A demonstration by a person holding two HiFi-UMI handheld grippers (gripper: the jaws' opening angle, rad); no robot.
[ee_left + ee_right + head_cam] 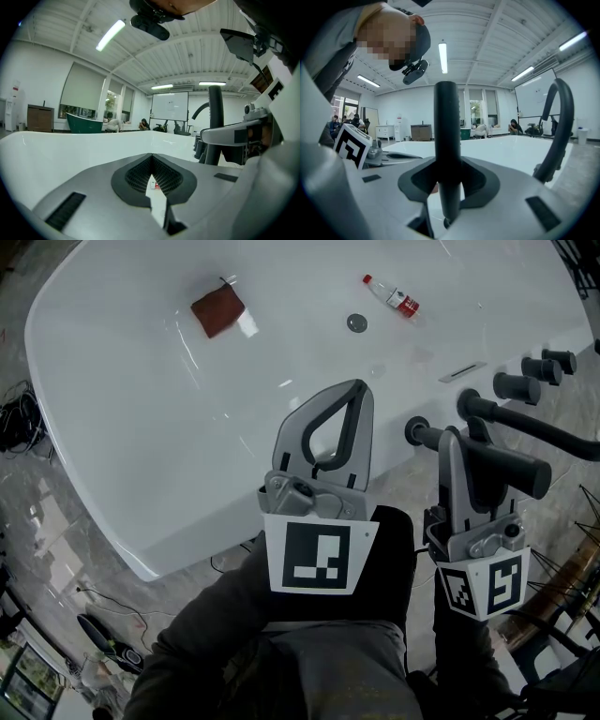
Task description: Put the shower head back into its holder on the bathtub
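A person stood over a white bathtub [141,427], holding a gripper in each hand.

The left gripper [354,390] had its jaws closed, tips meeting and nothing held. In the left gripper view only a thin gap showed between the pads [136,176]. Through it a sliver of the tub floor and a small bottle [153,186] could be seen far ahead. It took no part in the work at this moment.

The right gripper [459,442] had its jaws clamped on the shower head [511,468], a dark, rod-shaped piece. In the head view the rod lay across the jaws near their tips, one end sticking out to each side. In the right gripper view the shower head [446,122] stood upright between the pads, rising well above them, with its lower end just below them.

A curved dark pipe [553,432] arched just to the right of those jaws. A row of dark knobs [516,387] sat on the tub's rim, beyond the jaws and to their right. The holder itself could not be picked out with certainty.

The task appeared to be midway. The shower head was firmly grasped and off the tub, but not seated in any fitting. Carrying it to the holder, lowering it in and letting go seemed to be what was left.
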